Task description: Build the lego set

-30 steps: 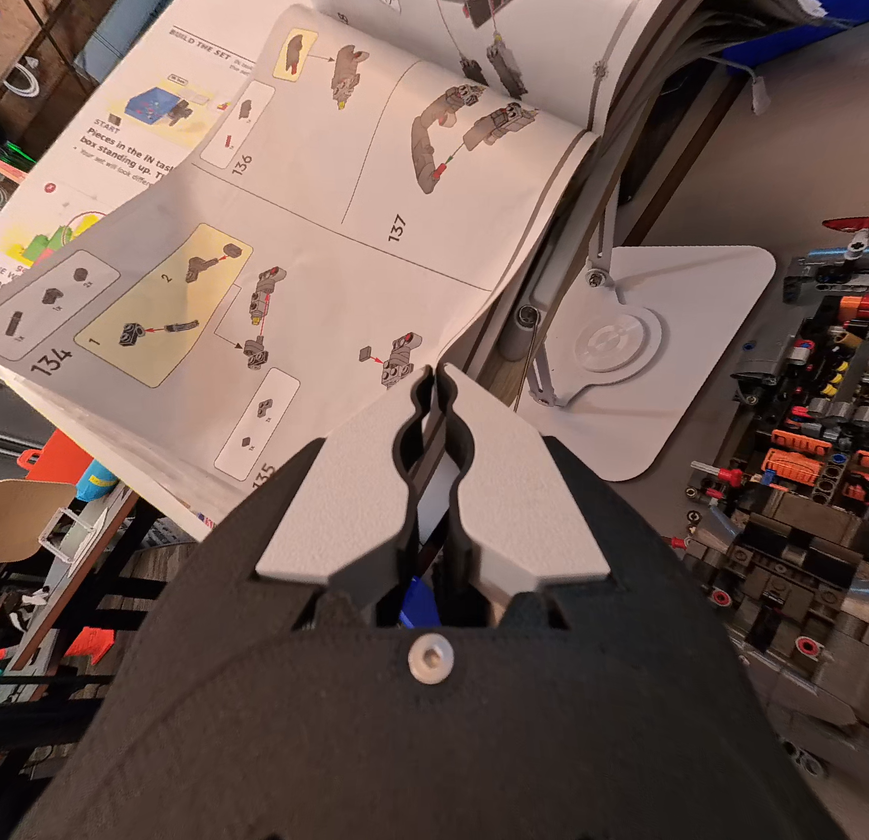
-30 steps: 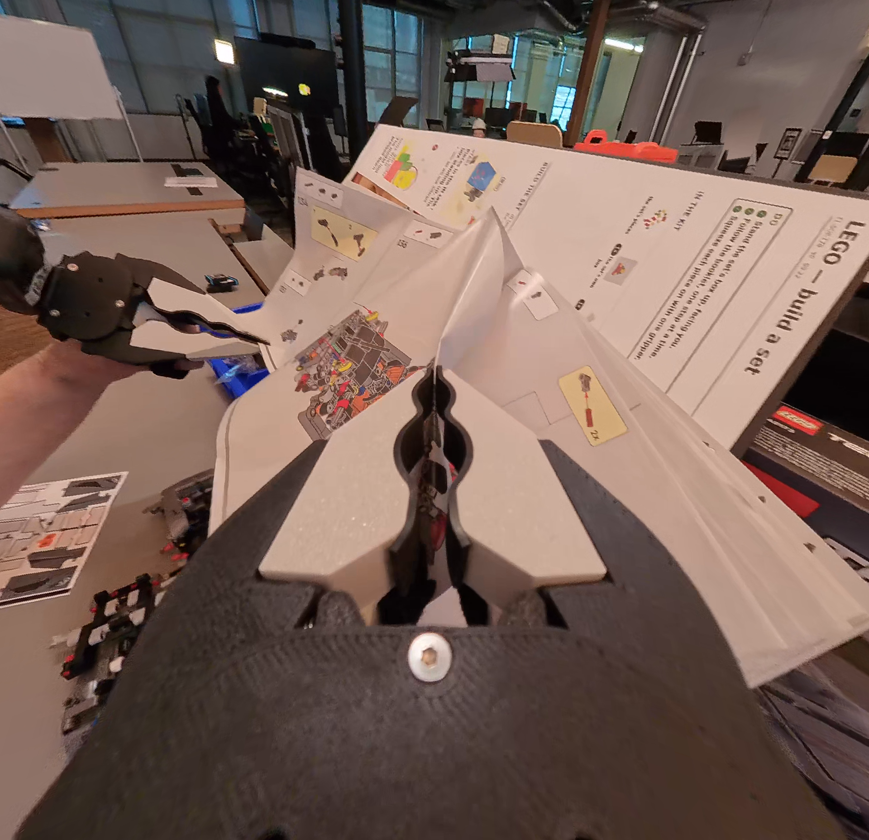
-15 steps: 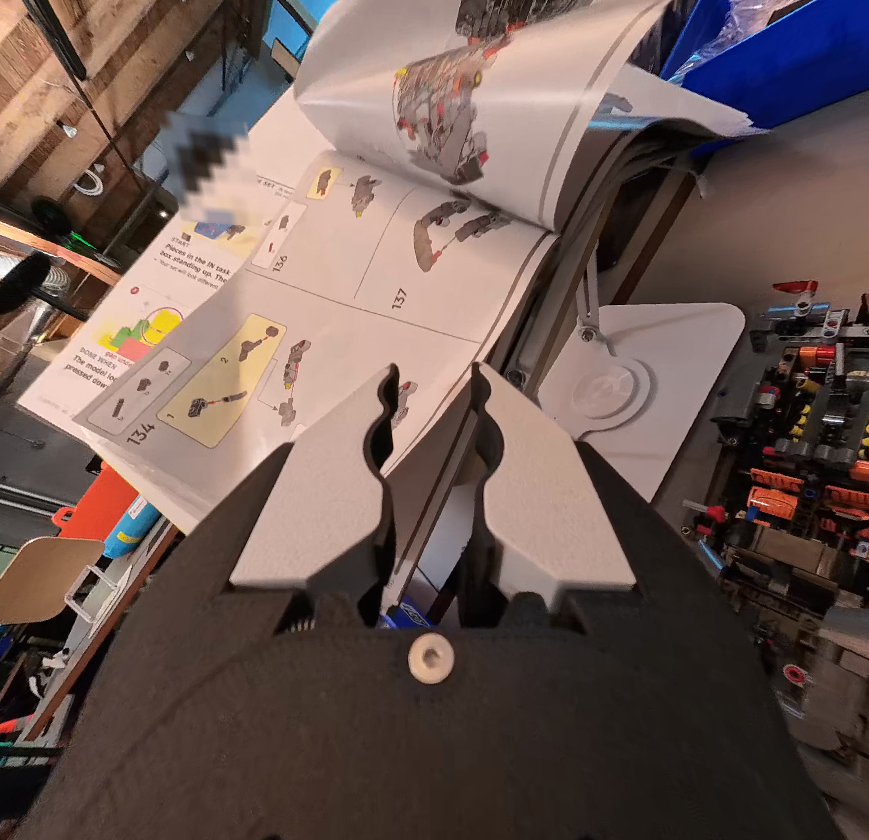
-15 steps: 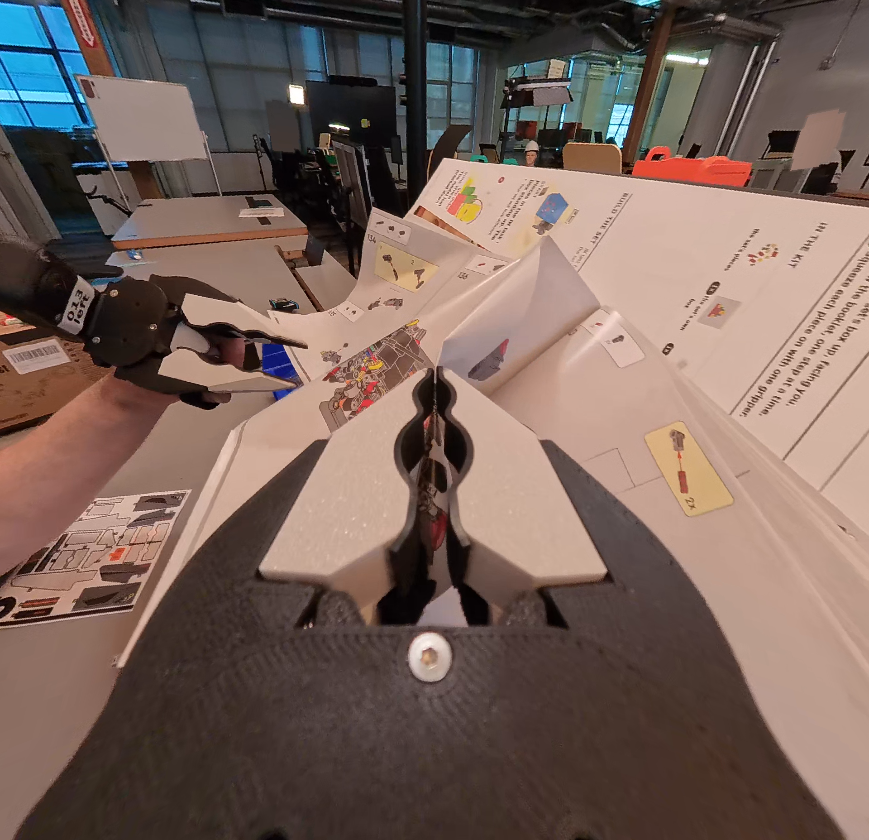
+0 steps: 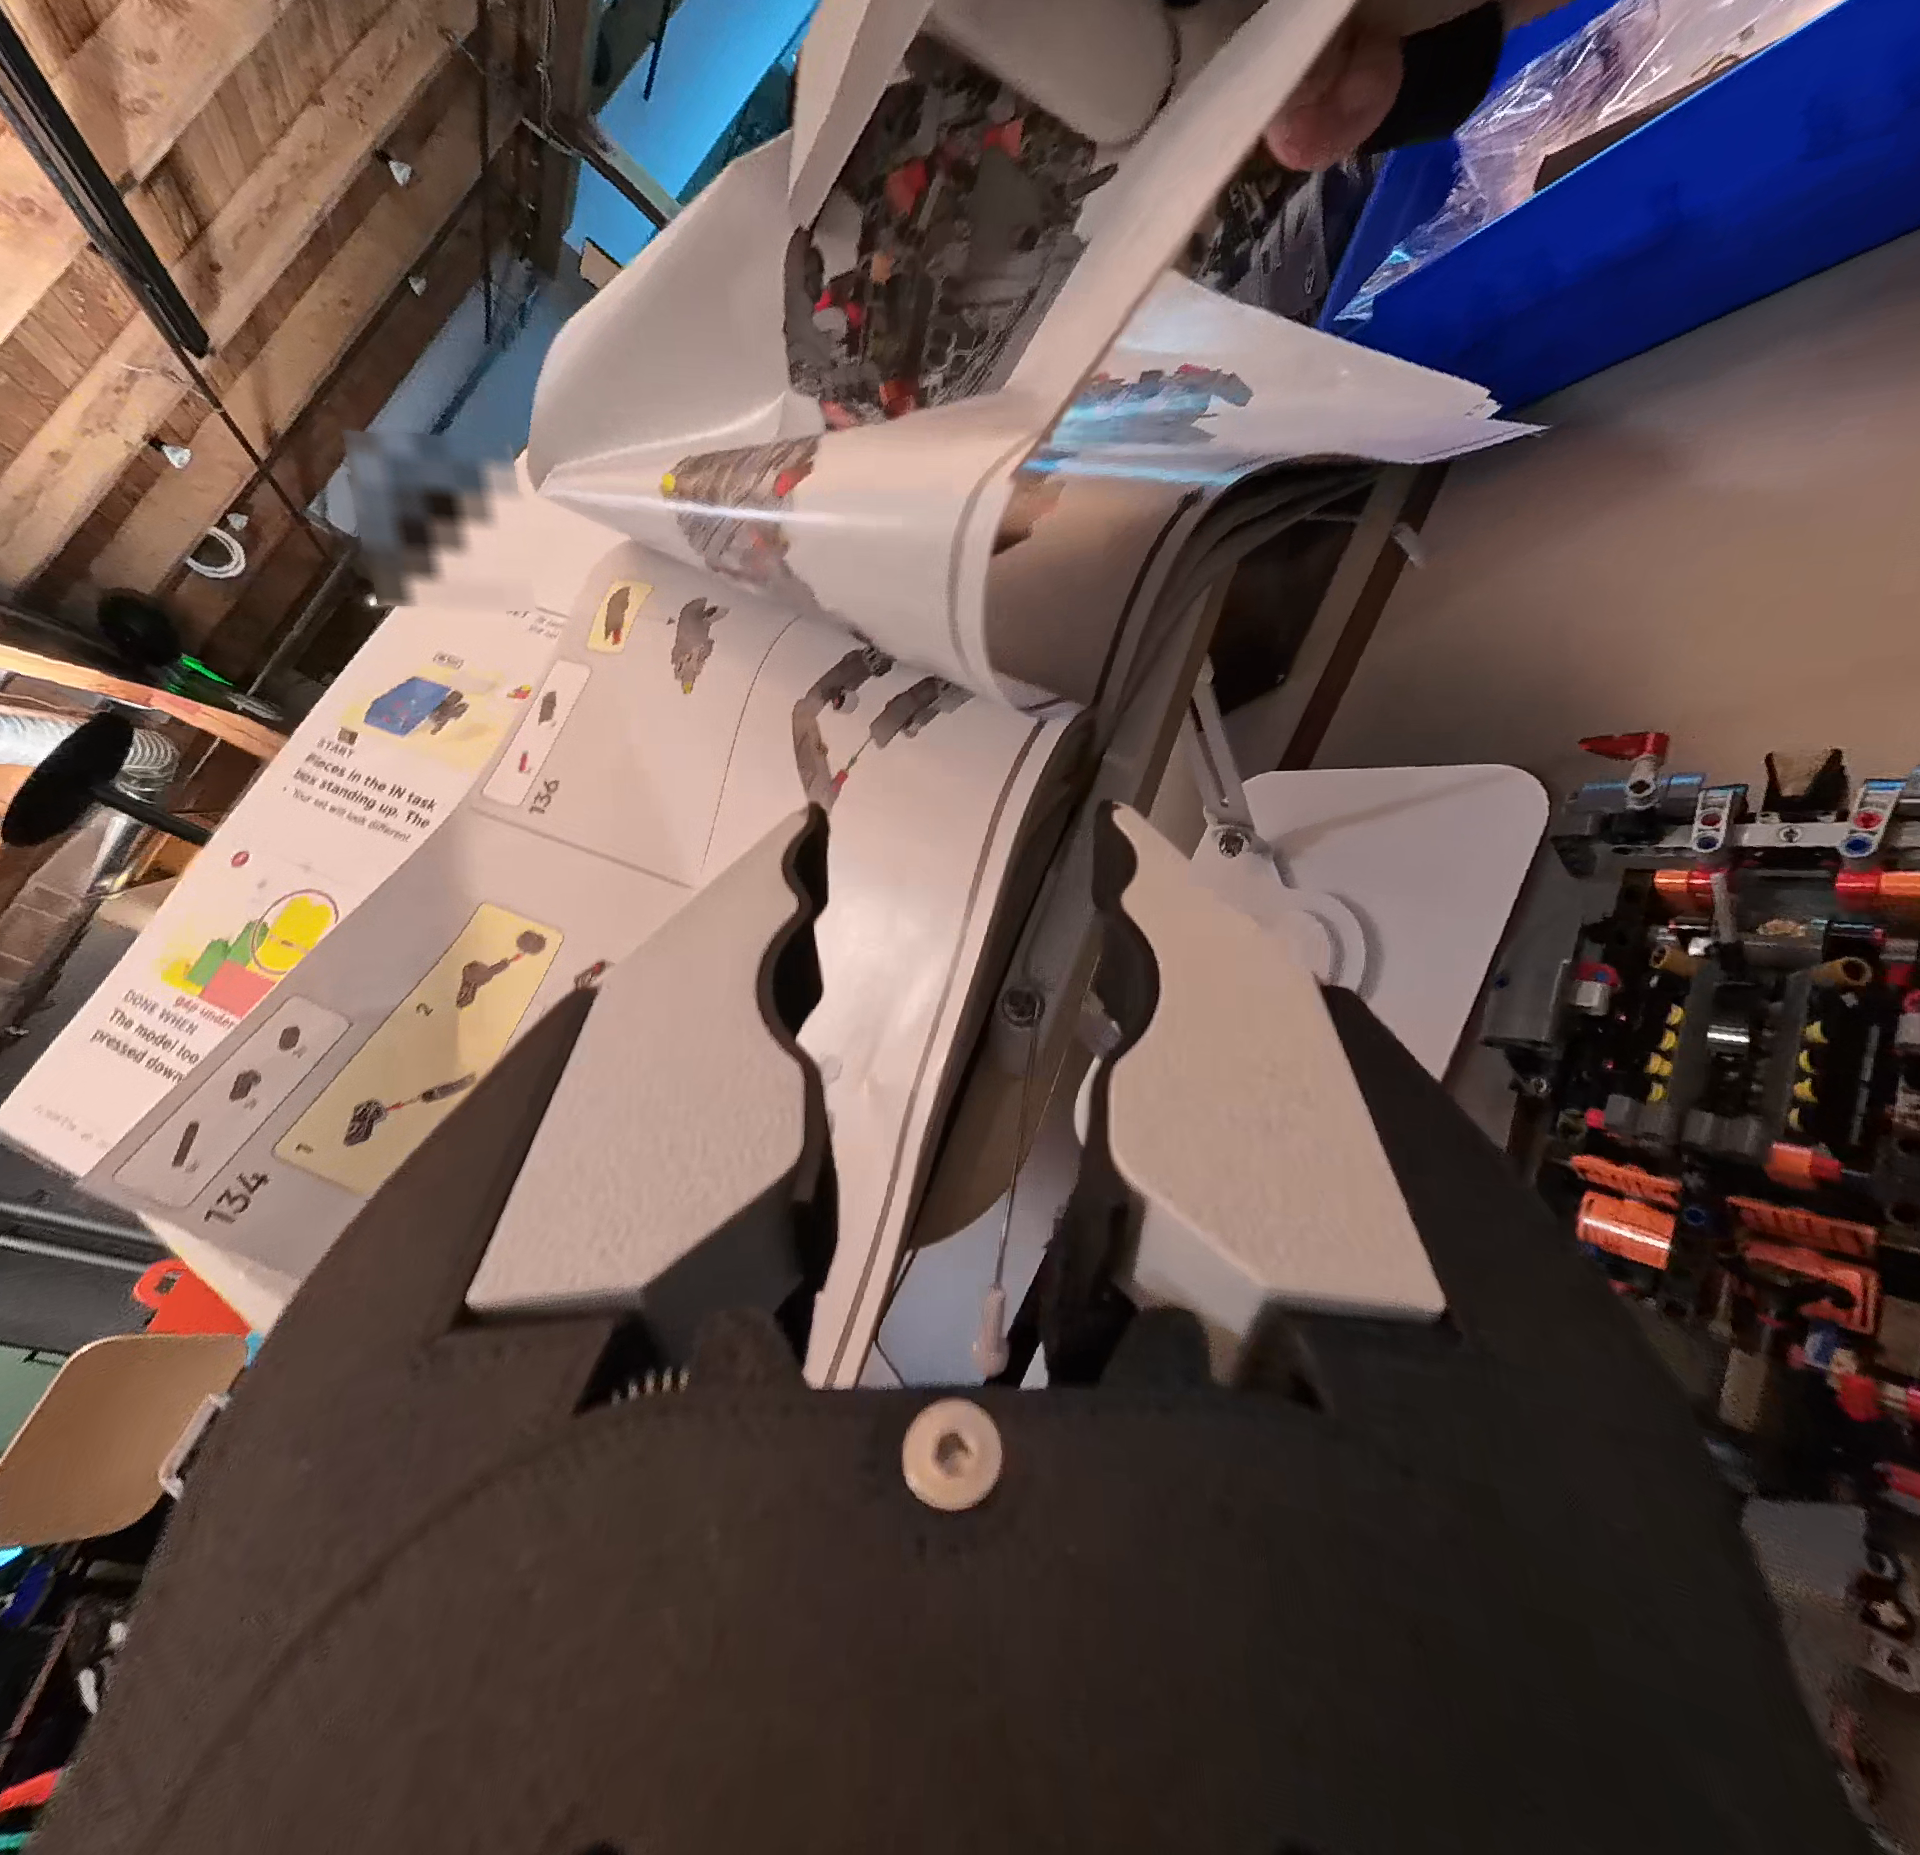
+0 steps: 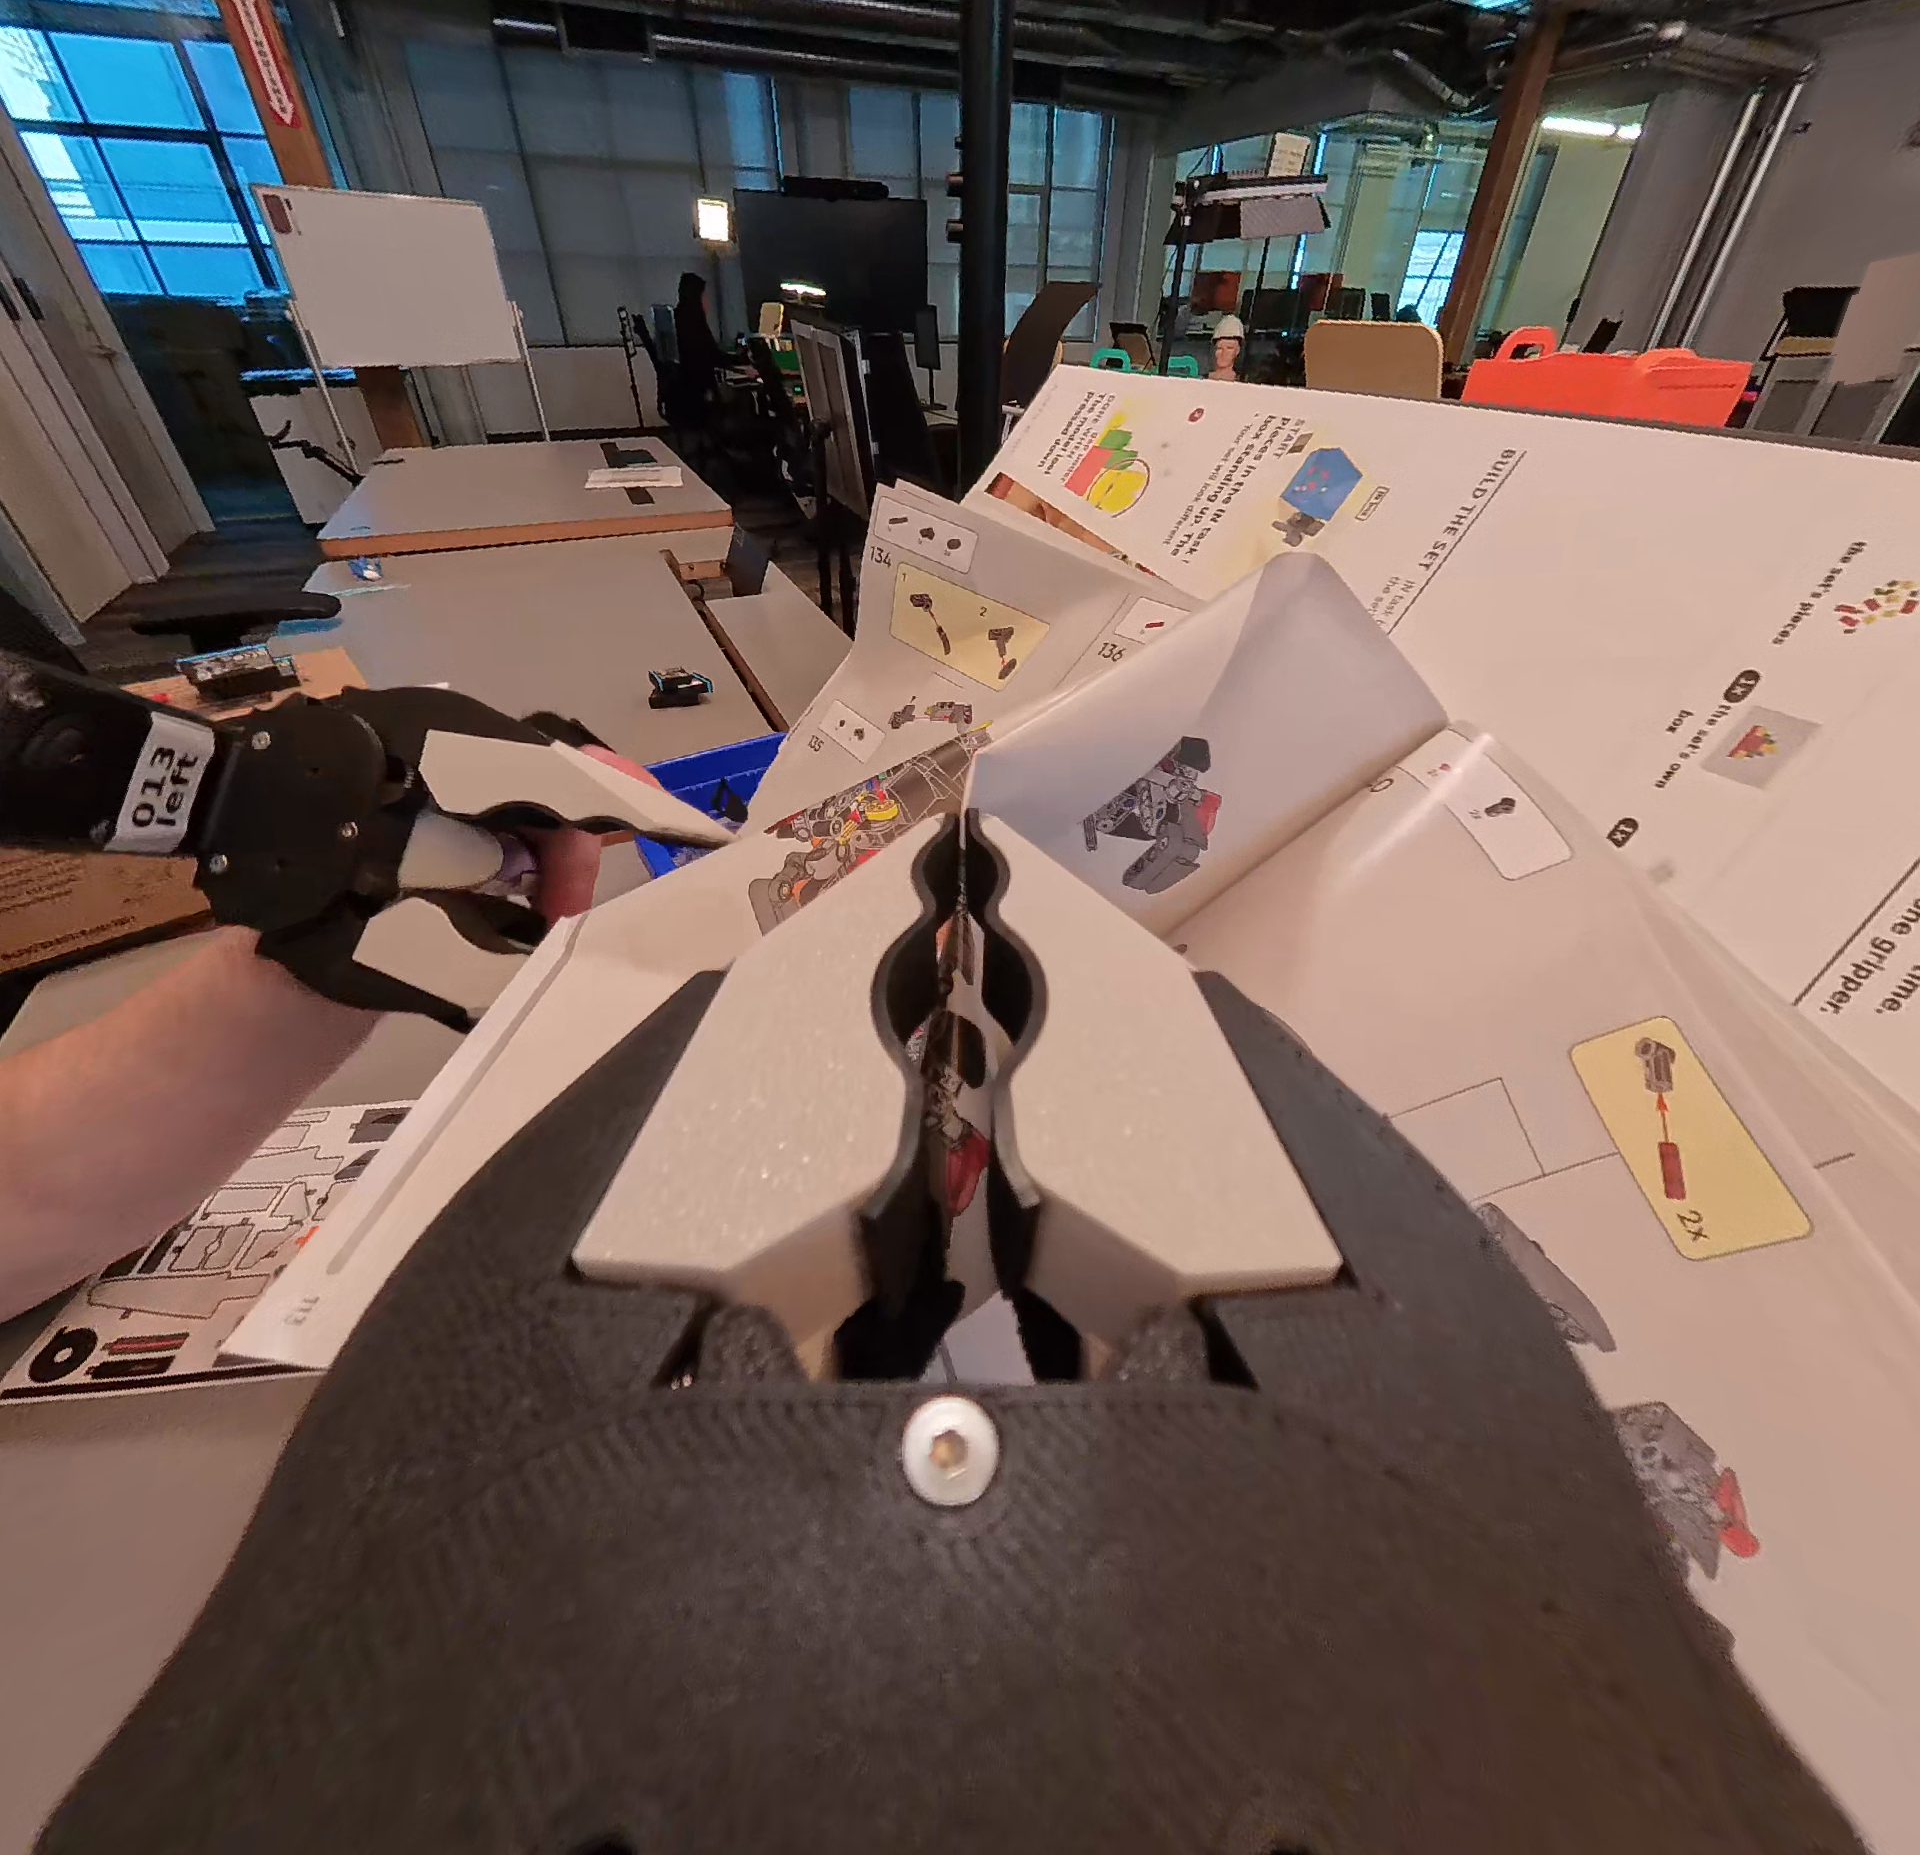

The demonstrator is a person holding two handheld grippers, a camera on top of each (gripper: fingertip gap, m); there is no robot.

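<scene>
Right gripper (image 6: 961, 839) pinches a page (image 6: 1205, 766) of the booklet (image 5: 665, 766) (lifted, curling); left gripper (image 5: 961, 849) gapes wide, empty.

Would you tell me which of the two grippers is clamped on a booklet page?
The right gripper: its fingers pinch a lifted white page, while the left gripper stands open.

Left gripper (image 5: 961, 849) held out level with its two fingers spread wide apart, bare forearm (image 6: 125, 1109) behind it, while the right gripper (image 6: 961, 829) is pinched tight together.
</scene>
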